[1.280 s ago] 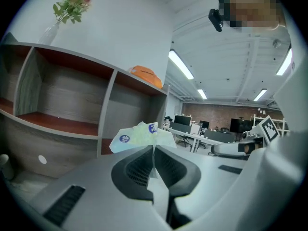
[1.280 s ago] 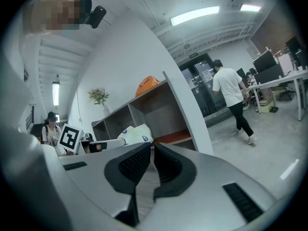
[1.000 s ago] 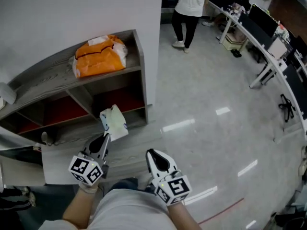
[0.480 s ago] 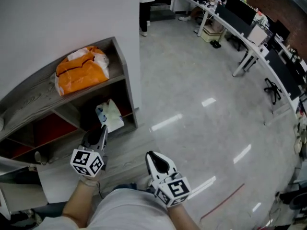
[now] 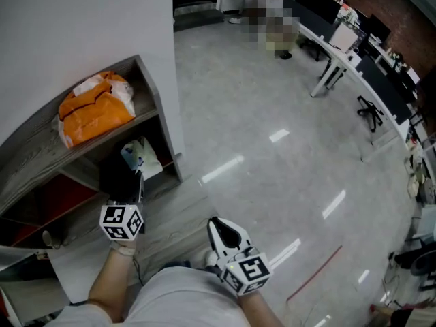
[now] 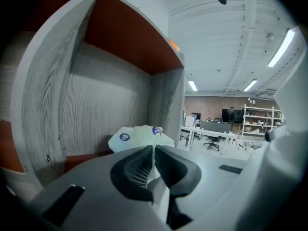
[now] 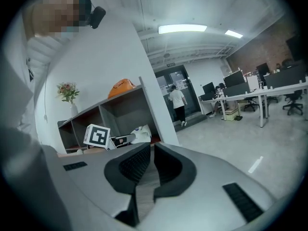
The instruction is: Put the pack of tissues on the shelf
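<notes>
Inside the shelf's lower end compartment, the left gripper is clamped on the pack of tissues. Its jaws cover the pack's lower edge, so contact with the compartment floor cannot be confirmed. Pack: soft, pale, crinkled wrapper with round blue marks. Shelf: grey wood-grain boards, red-brown inner panels. Right gripper: jaws closed together, empty, well apart from the shelf.

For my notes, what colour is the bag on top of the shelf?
The bag is orange; the head view shows it best.
</notes>
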A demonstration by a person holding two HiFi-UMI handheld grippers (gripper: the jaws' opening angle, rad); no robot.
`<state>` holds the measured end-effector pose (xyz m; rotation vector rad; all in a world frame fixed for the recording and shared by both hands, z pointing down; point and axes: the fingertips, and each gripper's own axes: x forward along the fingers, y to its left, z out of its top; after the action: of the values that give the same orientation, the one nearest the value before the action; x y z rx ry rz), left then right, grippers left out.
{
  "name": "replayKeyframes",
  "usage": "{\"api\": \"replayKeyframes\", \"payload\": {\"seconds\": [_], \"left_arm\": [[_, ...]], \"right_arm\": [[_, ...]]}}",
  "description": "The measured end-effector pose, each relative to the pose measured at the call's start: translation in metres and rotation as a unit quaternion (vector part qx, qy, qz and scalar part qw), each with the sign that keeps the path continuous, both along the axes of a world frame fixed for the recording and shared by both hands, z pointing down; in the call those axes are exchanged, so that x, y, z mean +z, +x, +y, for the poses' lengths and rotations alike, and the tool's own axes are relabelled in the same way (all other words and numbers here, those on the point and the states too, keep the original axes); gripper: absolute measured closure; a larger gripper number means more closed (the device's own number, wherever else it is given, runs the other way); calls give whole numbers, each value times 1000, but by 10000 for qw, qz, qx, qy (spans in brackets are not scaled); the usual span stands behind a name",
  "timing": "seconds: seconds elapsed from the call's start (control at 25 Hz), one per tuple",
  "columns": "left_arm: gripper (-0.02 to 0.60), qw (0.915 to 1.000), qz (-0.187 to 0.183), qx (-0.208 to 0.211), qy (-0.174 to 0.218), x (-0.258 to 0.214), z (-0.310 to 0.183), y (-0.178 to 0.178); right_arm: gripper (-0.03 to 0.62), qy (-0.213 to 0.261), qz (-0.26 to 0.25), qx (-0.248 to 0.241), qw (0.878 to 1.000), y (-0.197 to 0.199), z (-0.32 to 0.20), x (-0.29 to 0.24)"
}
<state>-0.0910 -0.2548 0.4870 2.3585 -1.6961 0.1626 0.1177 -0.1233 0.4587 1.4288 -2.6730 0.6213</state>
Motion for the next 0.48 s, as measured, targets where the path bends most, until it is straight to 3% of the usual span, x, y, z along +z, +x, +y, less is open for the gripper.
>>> {"api": "replayKeyframes", "payload": {"seconds": [0.48], "left_arm": [[555, 9998, -11, -50, -203, 20, -10, -5]], "right_arm": [[559, -91, 56, 258, 9996, 7, 7, 5]]}}
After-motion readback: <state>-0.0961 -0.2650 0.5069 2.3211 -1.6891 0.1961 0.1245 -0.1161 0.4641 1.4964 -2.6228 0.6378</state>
